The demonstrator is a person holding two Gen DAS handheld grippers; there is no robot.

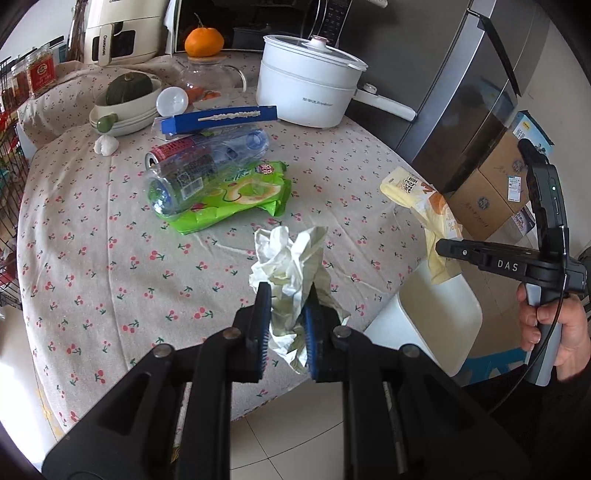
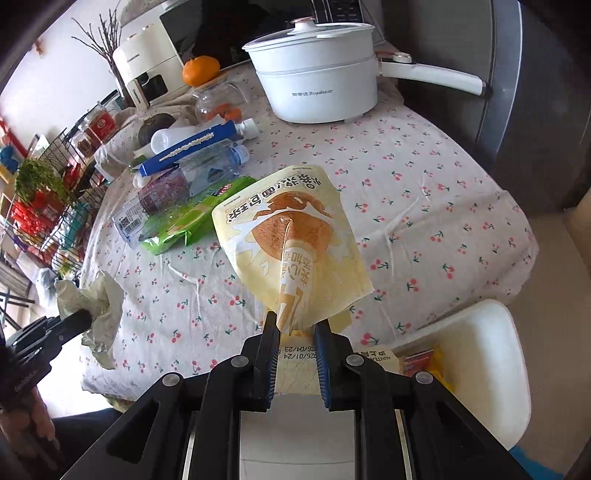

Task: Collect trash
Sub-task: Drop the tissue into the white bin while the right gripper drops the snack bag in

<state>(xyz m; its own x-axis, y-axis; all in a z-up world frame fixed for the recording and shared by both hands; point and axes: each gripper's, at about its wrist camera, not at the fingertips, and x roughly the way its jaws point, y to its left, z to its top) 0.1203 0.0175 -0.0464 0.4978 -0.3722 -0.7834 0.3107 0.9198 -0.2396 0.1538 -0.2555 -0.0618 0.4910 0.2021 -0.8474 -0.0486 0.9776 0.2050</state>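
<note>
My left gripper point(image 1: 287, 295) is shut on a crumpled white tissue point(image 1: 290, 258) held just above the table's near edge; it also shows in the right wrist view point(image 2: 98, 295). My right gripper point(image 2: 295, 325) is shut on a yellow snack wrapper point(image 2: 291, 240), held over the white trash bin point(image 2: 491, 350) beside the table; the wrapper also shows in the left wrist view point(image 1: 424, 199). A green snack bag point(image 1: 236, 195), a crushed clear plastic bottle point(image 1: 192, 177) and a can point(image 1: 166, 153) lie together mid-table.
A white electric pot point(image 1: 310, 88), a blue box point(image 1: 218, 118), a bowl with a squash point(image 1: 127, 99), a glass teapot topped by an orange point(image 1: 203, 42) and an air fryer point(image 1: 114, 33) stand at the back. A fridge point(image 1: 472, 92) and cardboard boxes point(image 1: 498, 188) are on the right.
</note>
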